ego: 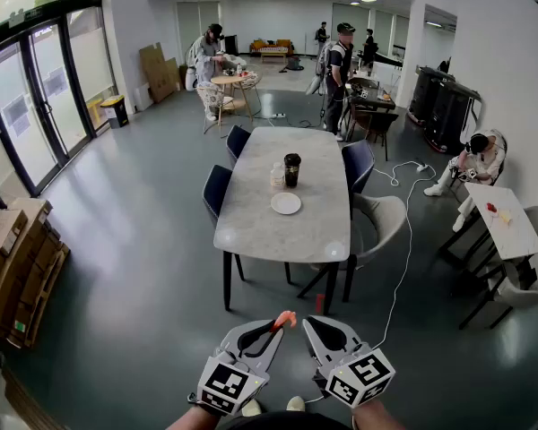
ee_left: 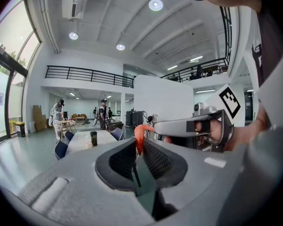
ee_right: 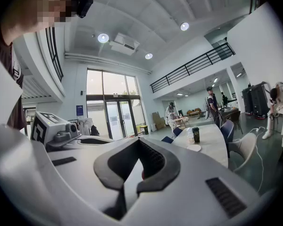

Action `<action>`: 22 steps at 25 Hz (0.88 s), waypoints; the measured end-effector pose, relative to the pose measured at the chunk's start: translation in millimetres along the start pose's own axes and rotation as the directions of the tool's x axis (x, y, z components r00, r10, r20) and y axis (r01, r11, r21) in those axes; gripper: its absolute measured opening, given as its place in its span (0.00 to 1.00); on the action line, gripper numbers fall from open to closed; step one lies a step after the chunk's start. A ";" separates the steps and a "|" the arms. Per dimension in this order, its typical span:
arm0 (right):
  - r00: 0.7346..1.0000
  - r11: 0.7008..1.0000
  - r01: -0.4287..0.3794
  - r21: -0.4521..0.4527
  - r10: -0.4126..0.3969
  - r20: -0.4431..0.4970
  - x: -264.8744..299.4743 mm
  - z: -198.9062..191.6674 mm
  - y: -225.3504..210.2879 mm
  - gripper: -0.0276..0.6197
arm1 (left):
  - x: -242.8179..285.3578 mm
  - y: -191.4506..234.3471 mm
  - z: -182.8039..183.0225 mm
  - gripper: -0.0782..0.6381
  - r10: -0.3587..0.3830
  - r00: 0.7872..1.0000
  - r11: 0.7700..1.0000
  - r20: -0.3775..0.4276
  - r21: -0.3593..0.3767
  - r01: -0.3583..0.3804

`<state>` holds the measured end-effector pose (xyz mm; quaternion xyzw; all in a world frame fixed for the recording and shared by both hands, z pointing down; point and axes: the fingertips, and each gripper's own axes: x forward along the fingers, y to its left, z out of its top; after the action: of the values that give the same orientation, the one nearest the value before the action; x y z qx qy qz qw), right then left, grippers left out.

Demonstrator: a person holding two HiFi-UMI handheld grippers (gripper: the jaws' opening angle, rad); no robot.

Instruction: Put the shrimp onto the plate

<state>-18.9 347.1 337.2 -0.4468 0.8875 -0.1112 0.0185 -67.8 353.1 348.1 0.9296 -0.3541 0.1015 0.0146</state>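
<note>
An orange shrimp is pinched at the tip of my left gripper, which is shut on it low in the head view. The shrimp sticks up from the closed jaws in the left gripper view. My right gripper is beside it, jaws together; a small red spot shows at them, and I cannot tell what it is. The white plate lies on the marble table, well ahead of both grippers. The plate is also seen in the right gripper view.
A dark cup and a clear jar stand just behind the plate. Blue chairs and a grey chair ring the table. A white cable runs across the floor on the right. People stand further back.
</note>
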 end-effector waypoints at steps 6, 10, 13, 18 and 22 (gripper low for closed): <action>1.000 1.000 -0.003 -0.006 0.003 -0.004 2.8 0.2 -5.0 0.04 | 5.7 0.6 0.4 0.16 -0.001 1.000 1.000 -0.001 -0.002 0.001; 1.000 1.000 -0.006 -0.005 0.006 -0.008 2.3 -0.4 -10.5 0.05 | 11.4 0.4 0.2 0.16 0.001 1.000 1.000 -0.007 -0.002 -0.001; 1.000 1.000 -0.024 0.007 0.024 -0.006 3.1 -1.1 -12.2 0.05 | 15.7 1.0 -0.6 0.16 0.004 1.000 1.000 -0.010 -0.001 -0.004; 0.999 0.999 -0.044 0.025 0.044 0.029 0.8 1.9 -19.9 0.05 | 23.7 1.0 -2.3 0.16 0.012 1.000 1.000 -0.017 0.007 -0.012; 0.998 0.998 -0.052 0.036 0.050 0.046 -4.2 3.9 -28.9 0.05 | 29.6 -0.6 -2.8 0.16 0.024 0.999 1.000 -0.023 0.009 -0.024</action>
<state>6.9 333.1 339.3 -0.4260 0.8958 -0.1171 0.0496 -46.3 334.5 356.8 0.9241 -0.3646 0.1138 0.0133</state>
